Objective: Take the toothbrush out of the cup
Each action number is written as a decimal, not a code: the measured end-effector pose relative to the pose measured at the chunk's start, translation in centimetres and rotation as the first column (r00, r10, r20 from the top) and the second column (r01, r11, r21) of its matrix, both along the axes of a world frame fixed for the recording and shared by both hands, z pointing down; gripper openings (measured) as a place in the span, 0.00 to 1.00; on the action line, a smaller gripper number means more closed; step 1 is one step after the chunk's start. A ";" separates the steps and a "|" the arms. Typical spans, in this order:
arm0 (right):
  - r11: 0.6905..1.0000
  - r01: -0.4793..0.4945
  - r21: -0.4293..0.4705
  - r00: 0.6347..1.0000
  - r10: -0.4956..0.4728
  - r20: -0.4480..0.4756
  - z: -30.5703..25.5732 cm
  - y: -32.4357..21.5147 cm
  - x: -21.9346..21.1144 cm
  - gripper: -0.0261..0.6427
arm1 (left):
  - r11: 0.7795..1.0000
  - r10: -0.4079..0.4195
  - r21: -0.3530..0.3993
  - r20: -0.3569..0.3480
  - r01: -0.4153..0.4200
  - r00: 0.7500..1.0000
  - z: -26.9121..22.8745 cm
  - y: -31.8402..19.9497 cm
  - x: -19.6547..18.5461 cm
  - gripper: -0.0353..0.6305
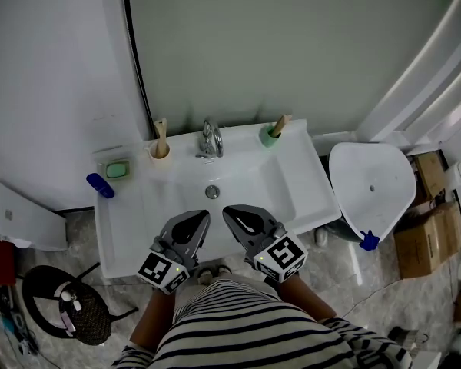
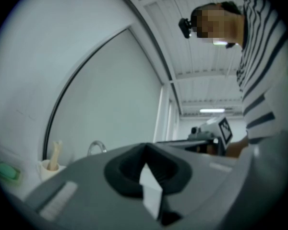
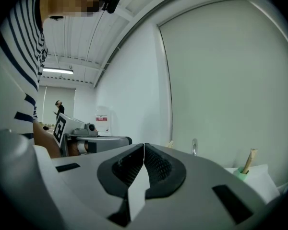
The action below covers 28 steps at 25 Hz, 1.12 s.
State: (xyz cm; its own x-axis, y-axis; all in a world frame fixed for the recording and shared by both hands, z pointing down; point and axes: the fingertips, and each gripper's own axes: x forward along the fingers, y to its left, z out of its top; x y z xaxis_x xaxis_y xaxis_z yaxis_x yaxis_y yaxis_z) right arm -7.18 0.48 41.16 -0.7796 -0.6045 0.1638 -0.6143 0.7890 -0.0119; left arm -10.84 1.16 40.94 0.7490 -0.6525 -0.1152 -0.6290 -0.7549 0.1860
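A pale cup (image 1: 160, 156) with a wooden toothbrush (image 1: 161, 134) stands at the sink's back left, also seen small in the left gripper view as the cup (image 2: 48, 168) with the toothbrush (image 2: 54, 153). A green cup (image 1: 270, 137) with a wooden brush (image 1: 280, 124) stands at the back right; the right gripper view shows this green cup (image 3: 240, 173). My left gripper (image 1: 203, 217) and right gripper (image 1: 228, 212) hover side by side over the sink's front edge, both shut and empty, far from the cups. Each gripper view shows jaws pressed together: left gripper (image 2: 145, 150), right gripper (image 3: 144, 146).
The white sink (image 1: 292, 198) has a chrome tap (image 1: 210, 138) and a drain (image 1: 212, 192). A green soap dish (image 1: 117, 169) and a blue object (image 1: 101, 185) lie at its left. A white toilet (image 1: 369, 179), cardboard boxes (image 1: 426, 233) and a black stool (image 1: 65, 304) surround it.
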 end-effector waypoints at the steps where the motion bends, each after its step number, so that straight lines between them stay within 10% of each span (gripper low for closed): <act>1: 1.000 0.001 -0.002 1.000 -0.001 -0.002 0.0 -0.2 0.0 0.05 | 1.000 -0.003 0.003 0.001 0.003 1.000 -0.2 -0.2 -0.1 0.06; 28: 1.000 -0.002 0.000 1.000 0.002 -0.022 0.3 -2.1 -0.1 0.05 | 1.000 -0.001 0.004 0.004 0.001 1.000 0.0 -2.1 -0.2 0.06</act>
State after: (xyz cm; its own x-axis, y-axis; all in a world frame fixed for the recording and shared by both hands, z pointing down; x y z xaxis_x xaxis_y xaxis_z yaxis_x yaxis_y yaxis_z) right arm -7.31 -1.63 41.51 -0.7744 -0.6061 0.1814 -0.6161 0.7876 0.0017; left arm -11.00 -0.96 40.95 0.7485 -0.6531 -0.1150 -0.6307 -0.7547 0.1804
